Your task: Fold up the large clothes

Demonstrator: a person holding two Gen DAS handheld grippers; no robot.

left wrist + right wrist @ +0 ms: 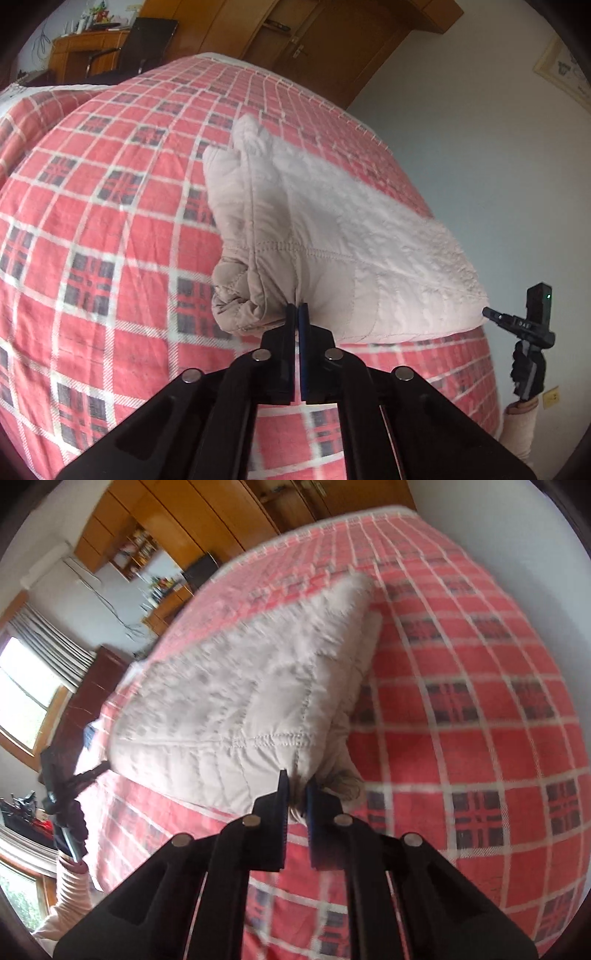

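The left gripper (297, 307) has its fingers pinched nearly together on the hem of a pale quilted jacket (332, 236), which stretches away ahead of the tips above a red plaid bedspread (110, 221). Only the left wrist view shows the other tool: the right gripper (493, 314) at the jacket's far corner, right of the fingers. The right wrist view shows that gripper (295, 786) with a narrow gap, a bunched fold of jacket (240, 701) clamped between the tips. It alone shows a window (26, 686) far left of the fingers.
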